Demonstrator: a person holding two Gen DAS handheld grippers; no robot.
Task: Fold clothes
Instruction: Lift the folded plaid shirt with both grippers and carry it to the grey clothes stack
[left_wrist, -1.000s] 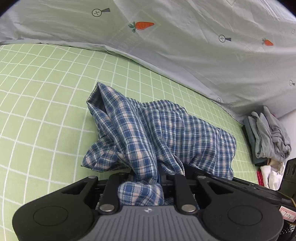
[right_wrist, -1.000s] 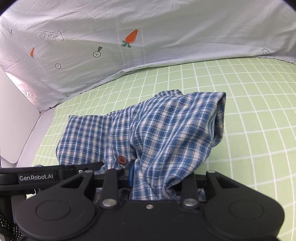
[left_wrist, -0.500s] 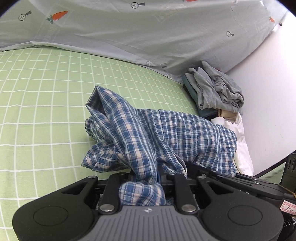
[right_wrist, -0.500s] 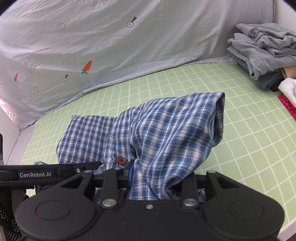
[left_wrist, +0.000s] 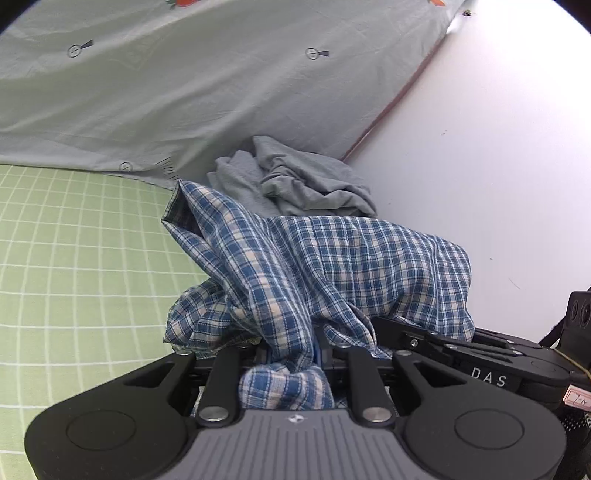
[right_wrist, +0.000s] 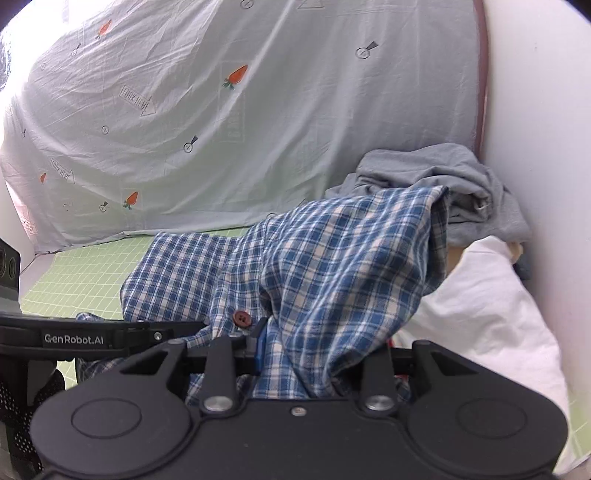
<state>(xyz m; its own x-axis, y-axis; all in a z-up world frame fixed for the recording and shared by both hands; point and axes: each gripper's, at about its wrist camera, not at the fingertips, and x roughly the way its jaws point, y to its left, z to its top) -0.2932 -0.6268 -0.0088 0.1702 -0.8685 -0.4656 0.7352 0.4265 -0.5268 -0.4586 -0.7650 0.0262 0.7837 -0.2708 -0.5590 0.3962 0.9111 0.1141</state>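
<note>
A blue plaid shirt (left_wrist: 332, 266) hangs bunched between both grippers, lifted off the green checked sheet (left_wrist: 74, 277). My left gripper (left_wrist: 291, 354) is shut on a fold of the shirt, and cloth spills back over its body. In the right wrist view the same shirt (right_wrist: 332, 266) drapes over my right gripper (right_wrist: 295, 354), which is shut on it beside a brown button (right_wrist: 242, 318). Cloth covers both pairs of fingertips. The right gripper's black body (left_wrist: 480, 354) shows at the left wrist view's right edge.
A crumpled grey garment (left_wrist: 303, 181) tops a pile by the white wall (left_wrist: 480, 166); in the right wrist view it (right_wrist: 443, 184) lies above a white cloth (right_wrist: 487, 295). A pale carrot-print sheet (right_wrist: 221, 110) hangs behind the bed.
Both grippers have swung the shirt sideways and upward across the bed toward the wall. The grey clothes pile, far off a second ago, now lies directly behind the shirt.
</note>
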